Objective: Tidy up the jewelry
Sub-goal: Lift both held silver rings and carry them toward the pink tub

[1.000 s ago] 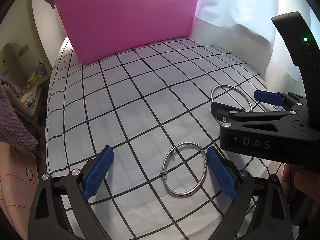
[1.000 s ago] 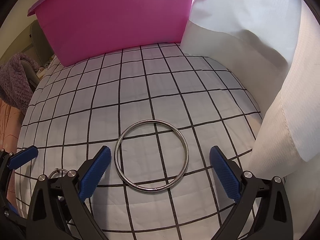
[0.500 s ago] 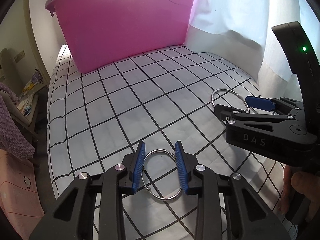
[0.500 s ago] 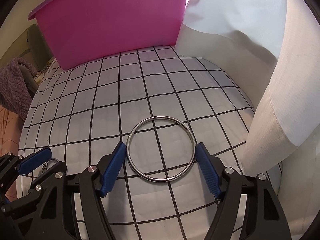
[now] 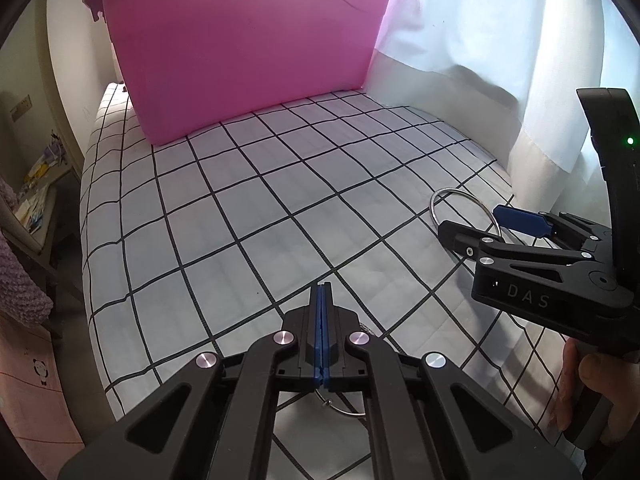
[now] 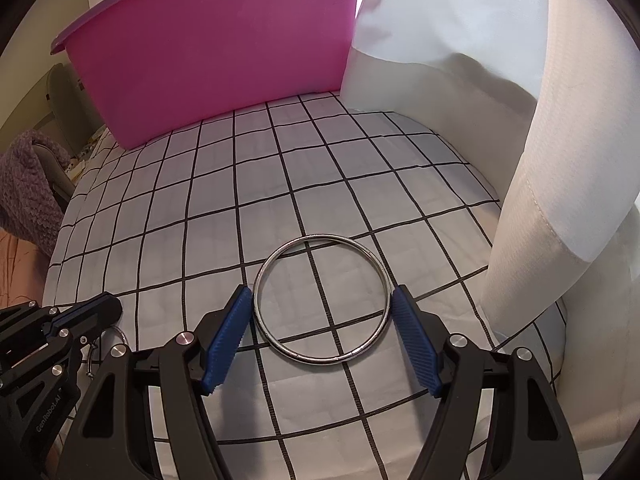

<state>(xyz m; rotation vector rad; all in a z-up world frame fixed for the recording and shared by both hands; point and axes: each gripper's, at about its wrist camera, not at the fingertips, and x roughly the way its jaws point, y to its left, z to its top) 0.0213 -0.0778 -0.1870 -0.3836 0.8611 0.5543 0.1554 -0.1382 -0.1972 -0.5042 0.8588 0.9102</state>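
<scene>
On a black-gridded white bed sheet [image 6: 168,208] before a pink tub [image 5: 248,60], the left gripper [image 5: 322,292] has just closed its fingers tight, apparently pinching a thin beaded bangle [image 5: 344,410], while the right gripper [image 6: 322,308] clasps a plain silver bangle [image 6: 322,298].

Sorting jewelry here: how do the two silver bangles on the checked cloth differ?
The plain bangle is thicker; the thin bangle carries a small bead. The plain bangle sits in full view between the pads of the right tool, whose jaws have just been closing; the thin bangle is mostly hidden under the shut left tool. Both are silver rings.
</scene>
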